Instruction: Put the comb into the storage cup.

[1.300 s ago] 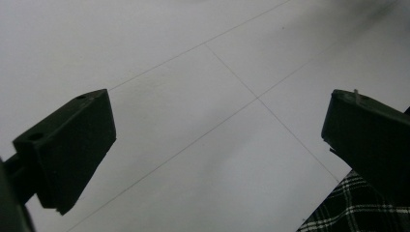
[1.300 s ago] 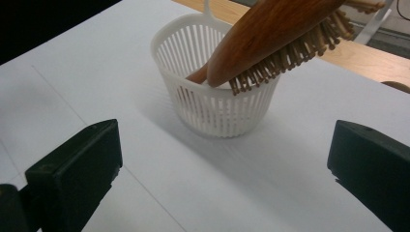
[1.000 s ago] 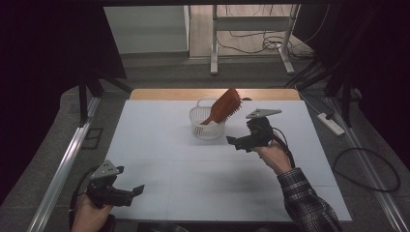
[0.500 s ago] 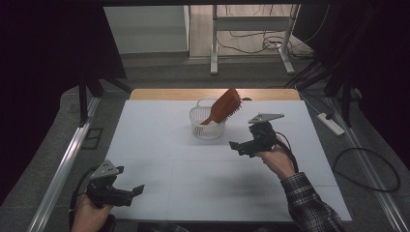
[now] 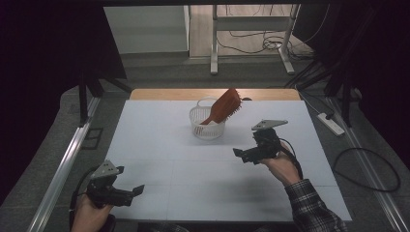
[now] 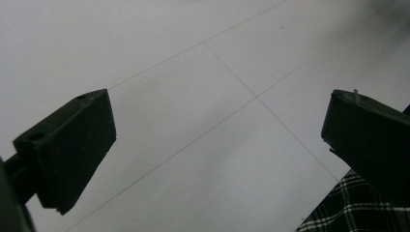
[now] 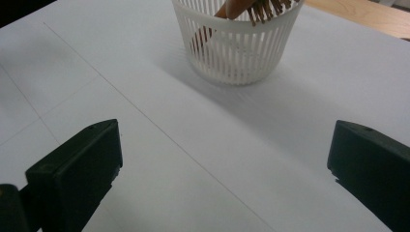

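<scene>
A white slatted plastic basket [image 5: 208,126] stands on the white sheet covering the bench [image 5: 159,140], toward its far middle. An orange-brown hairbrush [image 5: 224,106] sits in it handle down, leaning so that its bristled head sticks out over the rim toward the far right. No brand, label or writing can be read on the basket, the brush or the bench cover.

The right hand-held gripper [image 5: 242,155] hovers above the bench, near the basket on its near right and apart from it, jaws pointing left. It is released: in the right gripper view its two black jaws stand wide apart with nothing between them [image 7: 225,169]. The left hand-held gripper [image 5: 137,191] is held at the near left corner of the bench, well apart from the basket, also released and empty, its jaws spread in the left gripper view [image 6: 217,145].

The high view gives the whole layout: both hands, the grey three-cornered plates on the grippers, the wooden strip at the bench's far edge, and a power strip [image 5: 330,123] on the floor at right. The right gripper view shows close up the basket's vertical slats [image 7: 238,38] and the brush handle behind them. The left gripper view shows thin lines crossing the bench cover and a plaid sleeve [image 6: 358,208] at its lower right corner.
</scene>
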